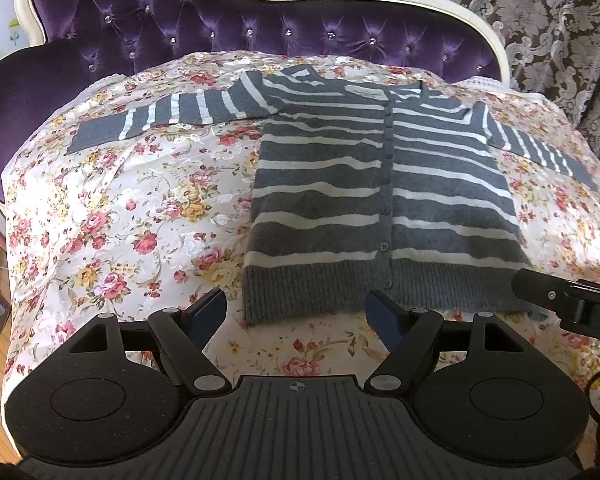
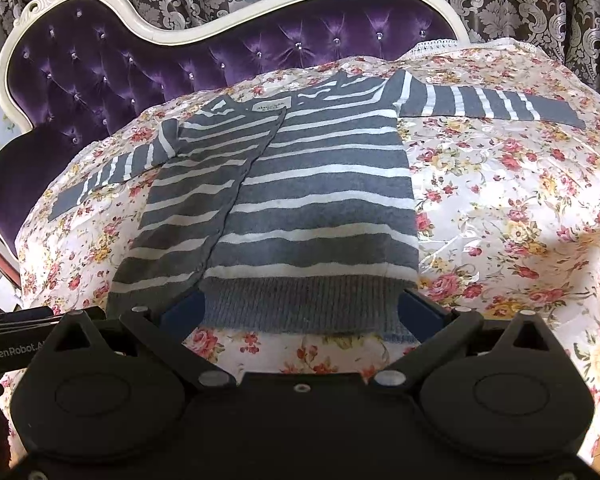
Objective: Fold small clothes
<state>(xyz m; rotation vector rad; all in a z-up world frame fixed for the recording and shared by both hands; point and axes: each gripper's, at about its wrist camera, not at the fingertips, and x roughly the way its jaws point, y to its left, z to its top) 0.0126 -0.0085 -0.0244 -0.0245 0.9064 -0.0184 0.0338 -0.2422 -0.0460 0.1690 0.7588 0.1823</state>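
**One striped cardigan, two grippers, nothing grabbed yet**

So you've got one cardigan [image 1: 380, 184] to deal with, grey with white stripes, spread flat and face up on the flowery bedspread [image 1: 112, 216]; both sleeves are stretched straight out, one to each side, so that's two sleeves and neither is folded in; the single row of buttons down the middle is done up, the neck label shows at the far end, and the ribbed hem is the edge nearest you.

Your left gripper [image 1: 296, 314] sits at the near left part of that hem; its two blue fingers are spread wide, and the hem corner shows between them in the left wrist view, but the fingers aren't pressing on it; whether they hang above the fabric or rest on it, I can't tell from here.

Your right gripper [image 2: 300, 310] is at the near right part of the hem; its two fingers are spread wide too, with the ribbed band between them in the right wrist view; the tips look right at the cloth's edge, no pinch that I can see. Each gripper's black body pokes into the other one's camera, so they're side by side along the hem.

Behind the bed there's one purple tufted headboard [image 2: 140, 52] with a cream frame, and patterned brown-and-silver curtains [image 1: 540, 20] behind that.
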